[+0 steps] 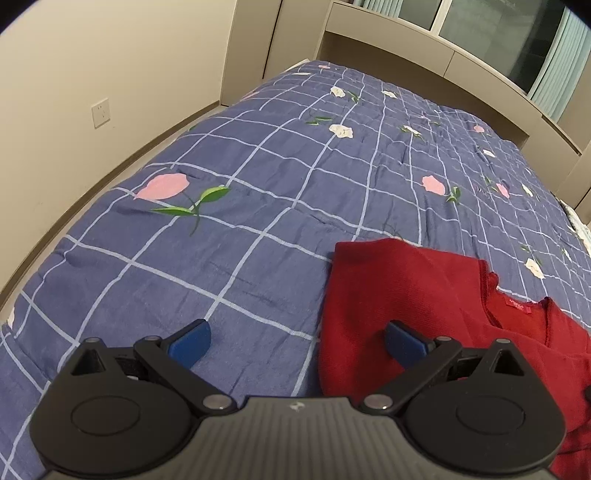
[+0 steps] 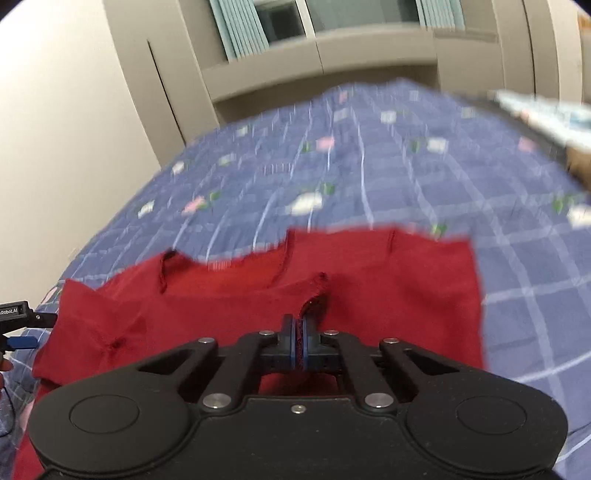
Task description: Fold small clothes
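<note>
Mid-fold on the bed: right claw clamped on red garment, left claw spread apart; next, gripping left edge.

Cream wall, curtained window

A fine, matt knit is seen in the red garment, with a frayed neckline. The bed quilt is of crinkled, printed cotton-like cloth. The left gripper is made of matt black plastic with shiny metal rivets and smooth blue pads.
</note>
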